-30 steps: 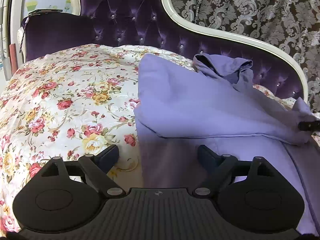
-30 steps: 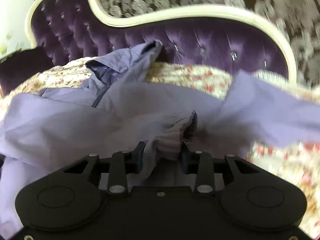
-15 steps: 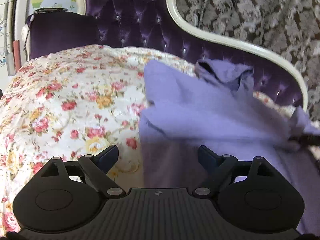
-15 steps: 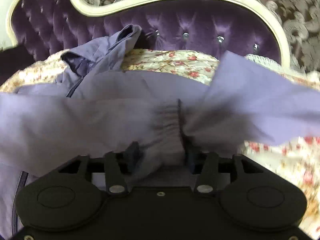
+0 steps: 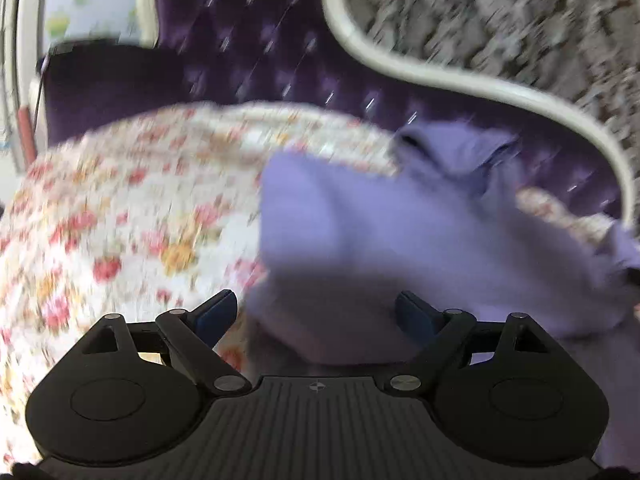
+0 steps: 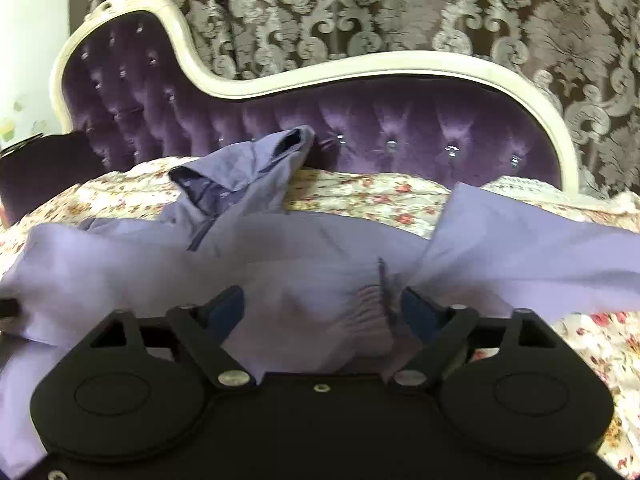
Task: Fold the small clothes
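A lilac jacket (image 5: 400, 232) lies on the floral cover, its hood toward the headboard. In the left wrist view, which is blurred, my left gripper (image 5: 316, 312) is open over the jacket's near left edge, with cloth between the spread fingers. In the right wrist view the jacket (image 6: 160, 264) spreads across the cover and its elastic cuff (image 6: 368, 308) lies between the fingers of my right gripper (image 6: 322, 308), which stands open. A sleeve runs off to the right.
The floral cover (image 5: 120, 216) spans a sofa with a purple tufted back (image 6: 400, 120) and a cream frame (image 6: 360, 68). A patterned curtain (image 6: 400, 8) hangs behind. A dark armrest (image 5: 112, 80) stands at the far left.
My right gripper has opened and let go of the cuff, which now rests loosely between its fingers. The left gripper has swung, blurring its view, and stays open.
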`<state>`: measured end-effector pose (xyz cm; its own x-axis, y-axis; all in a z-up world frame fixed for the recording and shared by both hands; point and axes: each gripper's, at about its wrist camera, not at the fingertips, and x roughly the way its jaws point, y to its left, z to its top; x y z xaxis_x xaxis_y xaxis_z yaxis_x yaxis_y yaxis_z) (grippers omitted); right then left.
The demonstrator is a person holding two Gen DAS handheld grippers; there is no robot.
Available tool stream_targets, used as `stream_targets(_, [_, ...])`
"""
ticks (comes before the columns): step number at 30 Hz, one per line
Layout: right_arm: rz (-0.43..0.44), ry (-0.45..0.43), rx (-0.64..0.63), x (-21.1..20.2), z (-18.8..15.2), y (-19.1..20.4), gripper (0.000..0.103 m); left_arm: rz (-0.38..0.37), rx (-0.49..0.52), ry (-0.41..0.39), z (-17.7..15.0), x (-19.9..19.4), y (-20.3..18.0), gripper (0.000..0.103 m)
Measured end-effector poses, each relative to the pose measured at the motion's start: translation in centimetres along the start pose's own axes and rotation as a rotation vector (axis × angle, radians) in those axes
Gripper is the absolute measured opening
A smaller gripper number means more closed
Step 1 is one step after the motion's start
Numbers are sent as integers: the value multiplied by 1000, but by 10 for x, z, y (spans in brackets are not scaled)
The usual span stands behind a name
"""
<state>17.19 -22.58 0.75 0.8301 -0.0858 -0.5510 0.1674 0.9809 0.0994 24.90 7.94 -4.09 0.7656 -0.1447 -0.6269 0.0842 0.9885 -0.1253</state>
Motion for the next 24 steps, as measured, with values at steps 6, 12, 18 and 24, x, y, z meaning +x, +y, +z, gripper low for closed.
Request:
stream_targets(6, [58, 36, -33, 12, -6, 18, 90, -5, -49, -13, -9, 6, 16, 96])
stream_targets(12, [54, 202, -81, 45, -17, 30, 93, 12, -39, -20, -10, 5, 13, 99])
stream_targets(18, [91, 199, -51, 43, -19, 23, 96, 5, -66, -12, -1, -7, 12, 98])
stream_targets(24, [143, 165, 22, 38, -18, 11, 96, -16, 12, -95, 18, -44, -19, 98])
